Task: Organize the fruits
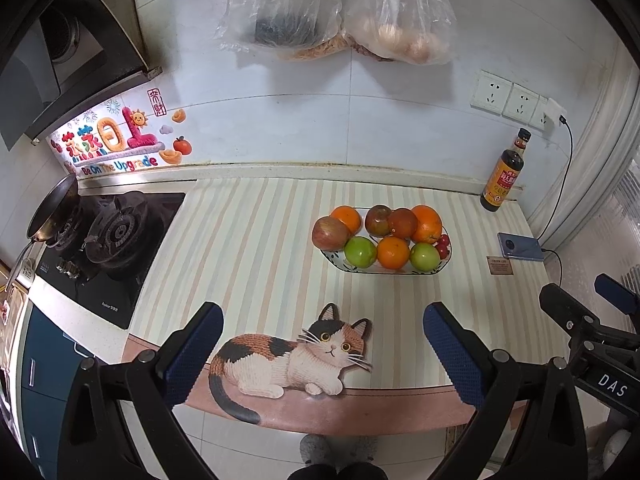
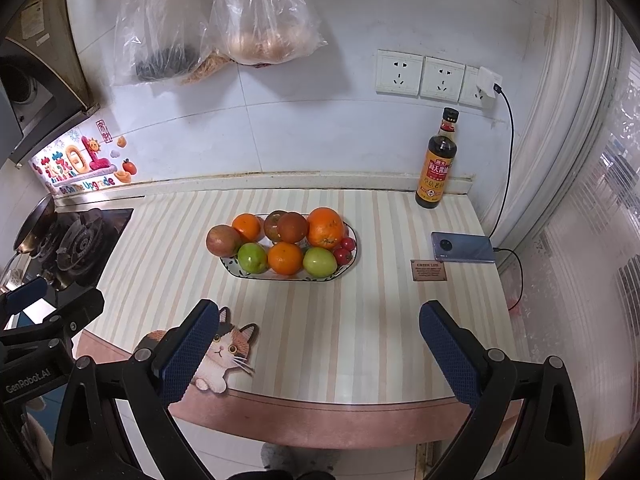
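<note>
An oval patterned dish rests on the striped counter mat, piled with fruit: oranges, green fruits, a red apple, dark red fruits and small red cherries. My left gripper hovers open over the mat's front edge, above the cat picture, well short of the dish. Over the front edge further right, my right gripper is open too, nothing between its fingers.
A soy sauce bottle stands at the back right by the wall sockets. A phone charges on the mat's right side beside a small brown card. A gas hob with a pan lies left. Plastic bags hang on the wall.
</note>
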`<control>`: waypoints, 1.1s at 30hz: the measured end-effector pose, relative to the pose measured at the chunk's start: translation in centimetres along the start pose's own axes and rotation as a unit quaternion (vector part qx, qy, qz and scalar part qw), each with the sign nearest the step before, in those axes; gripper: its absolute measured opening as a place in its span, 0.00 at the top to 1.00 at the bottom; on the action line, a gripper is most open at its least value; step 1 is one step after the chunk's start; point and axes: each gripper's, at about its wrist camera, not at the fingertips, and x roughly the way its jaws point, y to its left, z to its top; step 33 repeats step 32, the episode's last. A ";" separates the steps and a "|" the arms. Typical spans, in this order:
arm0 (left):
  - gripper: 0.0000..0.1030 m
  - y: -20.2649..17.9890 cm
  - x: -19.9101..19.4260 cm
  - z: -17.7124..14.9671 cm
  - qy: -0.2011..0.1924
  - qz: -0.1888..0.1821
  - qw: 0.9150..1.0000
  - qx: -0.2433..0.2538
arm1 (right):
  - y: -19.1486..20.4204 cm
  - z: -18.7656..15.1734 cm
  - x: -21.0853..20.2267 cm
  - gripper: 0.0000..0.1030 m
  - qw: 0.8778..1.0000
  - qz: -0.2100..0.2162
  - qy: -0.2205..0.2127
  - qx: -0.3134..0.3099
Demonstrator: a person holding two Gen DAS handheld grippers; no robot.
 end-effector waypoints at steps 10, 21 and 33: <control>0.00 0.2 -0.1 0.0 0.001 0.000 1.000 -0.001 | 0.0 0.1 -0.2 0.01 1.000 -0.002 0.000 -0.009; 0.00 0.4 -0.3 -0.1 -0.001 0.000 1.000 0.000 | -0.4 0.4 -0.3 0.01 1.000 0.005 -0.001 -0.014; 0.00 0.3 -0.2 0.0 -0.003 0.001 1.000 0.003 | -0.5 0.4 -0.3 0.01 1.000 0.008 -0.001 -0.014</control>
